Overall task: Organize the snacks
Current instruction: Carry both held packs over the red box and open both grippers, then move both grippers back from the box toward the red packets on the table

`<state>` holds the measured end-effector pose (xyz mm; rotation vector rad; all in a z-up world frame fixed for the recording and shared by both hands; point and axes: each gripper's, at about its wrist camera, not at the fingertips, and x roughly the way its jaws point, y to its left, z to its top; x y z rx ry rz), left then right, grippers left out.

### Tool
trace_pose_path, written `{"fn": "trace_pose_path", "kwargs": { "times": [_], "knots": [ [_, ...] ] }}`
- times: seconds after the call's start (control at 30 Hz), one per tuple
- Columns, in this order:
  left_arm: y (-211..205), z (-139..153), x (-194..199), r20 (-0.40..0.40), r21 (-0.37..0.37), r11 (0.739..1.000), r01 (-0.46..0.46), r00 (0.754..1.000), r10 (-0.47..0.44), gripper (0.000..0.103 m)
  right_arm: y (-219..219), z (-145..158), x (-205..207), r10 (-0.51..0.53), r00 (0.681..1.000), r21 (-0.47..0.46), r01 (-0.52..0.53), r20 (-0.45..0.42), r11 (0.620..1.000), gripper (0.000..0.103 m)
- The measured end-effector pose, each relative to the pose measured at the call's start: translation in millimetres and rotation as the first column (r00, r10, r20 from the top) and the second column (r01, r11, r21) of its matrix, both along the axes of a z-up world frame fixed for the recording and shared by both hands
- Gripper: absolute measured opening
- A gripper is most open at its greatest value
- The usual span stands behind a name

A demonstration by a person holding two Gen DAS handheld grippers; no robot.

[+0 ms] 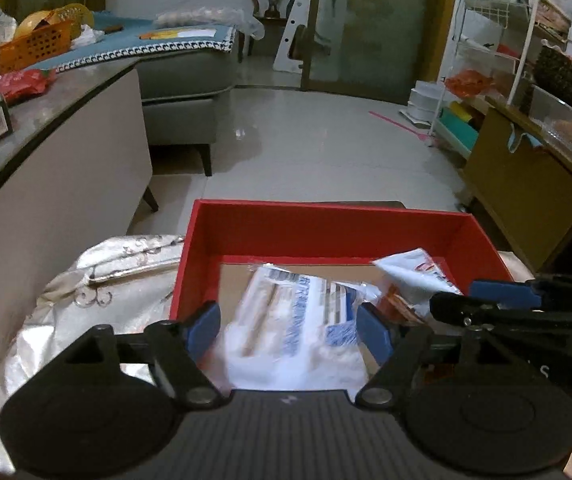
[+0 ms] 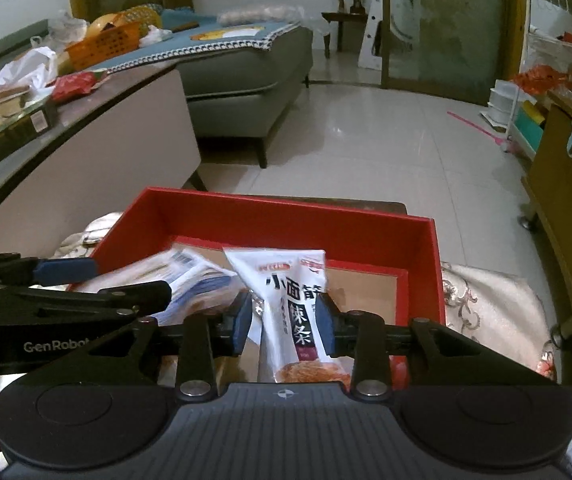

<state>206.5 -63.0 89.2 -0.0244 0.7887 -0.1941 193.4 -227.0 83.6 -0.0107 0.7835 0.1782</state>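
Note:
A red box (image 1: 326, 228) with a brown cardboard floor stands in front of both grippers; it also shows in the right wrist view (image 2: 286, 212). My left gripper (image 1: 288, 330) is open around a clear blue-and-white snack pack (image 1: 294, 320) that lies blurred over the box's near edge. My right gripper (image 2: 284, 320) is shut on a white spicy-strip packet (image 2: 294, 292) with dark lettering, held upright over the box. That packet's top shows in the left wrist view (image 1: 414, 276). The blue-and-white pack shows at left in the right wrist view (image 2: 178, 276).
The box sits on a silvery embroidered cloth (image 1: 98, 292). A grey counter (image 2: 86, 112) with snack bags and an orange basket (image 2: 104, 48) runs along the left. A sofa (image 2: 242, 76) lies beyond it. A yellow cabinet (image 2: 562, 208) and a wire rack (image 1: 502, 60) stand on the right.

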Motion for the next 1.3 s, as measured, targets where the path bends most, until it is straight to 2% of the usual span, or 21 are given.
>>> {"fn": "trace_pose_path", "kwargs": {
  "times": [0.23,0.47,0.6,1.3],
  "knots": [
    [-2.6,5.5,-5.1,0.003,0.008,1.0,0.007,1.0,-0.007,0.078,-6.0,6.4,-7.6,-0.023,1.0,0.007,0.023,0.01,1.0,0.048],
    [-1.5,11.5,-13.3,0.011,0.007,1.0,0.011,1.0,-0.012,0.078,-5.4,14.0,-19.1,-0.017,1.0,0.001,0.017,0.022,1.0,0.048],
    [-1.1,14.9,-19.2,0.014,0.009,1.0,0.018,1.0,-0.018,0.078,-5.7,16.4,-26.2,-0.016,1.0,-0.013,0.017,0.025,1.0,0.052],
    [-14.3,27.6,-64.3,0.045,0.071,0.99,0.126,0.991,-0.129,0.079,-17.3,29.8,-69.7,-0.029,0.999,-0.015,0.03,0.028,0.999,0.052]
  ]
}}
